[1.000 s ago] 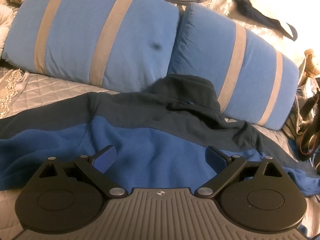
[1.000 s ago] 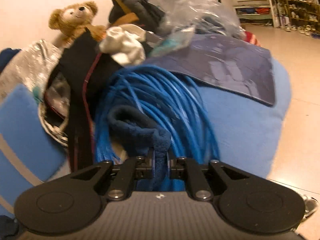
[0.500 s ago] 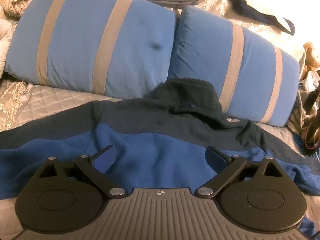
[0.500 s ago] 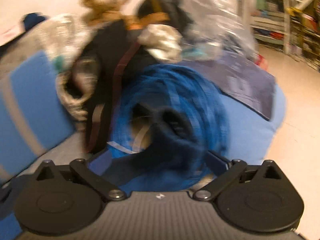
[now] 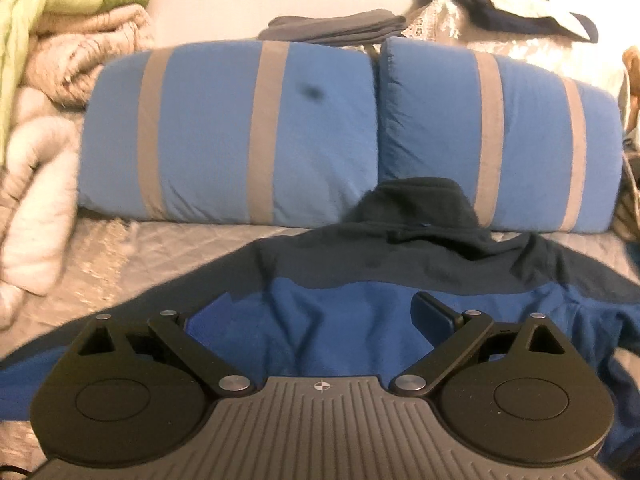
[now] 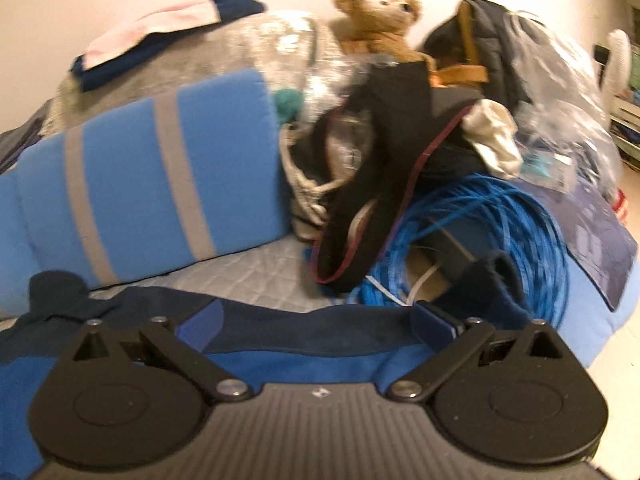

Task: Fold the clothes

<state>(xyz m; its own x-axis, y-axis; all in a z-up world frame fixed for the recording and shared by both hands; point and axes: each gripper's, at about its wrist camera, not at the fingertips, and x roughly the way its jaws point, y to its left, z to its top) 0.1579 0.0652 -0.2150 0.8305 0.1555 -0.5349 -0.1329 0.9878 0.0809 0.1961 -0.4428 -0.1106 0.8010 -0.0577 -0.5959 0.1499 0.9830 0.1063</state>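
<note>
A blue and navy fleece jacket (image 5: pixel 360 280) lies spread flat on the grey quilted bed, collar toward the pillows. My left gripper (image 5: pixel 316 312) is open and empty, hovering over the blue back panel. In the right wrist view the jacket's right sleeve (image 6: pixel 320 340) stretches to the right, and its dark cuff (image 6: pixel 492 284) rests on a coil of blue cable. My right gripper (image 6: pixel 316 320) is open and empty just above that sleeve.
Two blue pillows with grey stripes (image 5: pixel 240 132) (image 5: pixel 500 136) stand behind the jacket. Folded blankets (image 5: pixel 40 100) pile at the left. At the right are a blue cable coil (image 6: pixel 500 220), a black bag (image 6: pixel 380 160), a teddy bear (image 6: pixel 380 12) and plastic bags (image 6: pixel 560 100).
My right gripper opened and let go of the sleeve cuff, then drew back to the left. My left gripper, open throughout, swung left so the pillows sit level.
</note>
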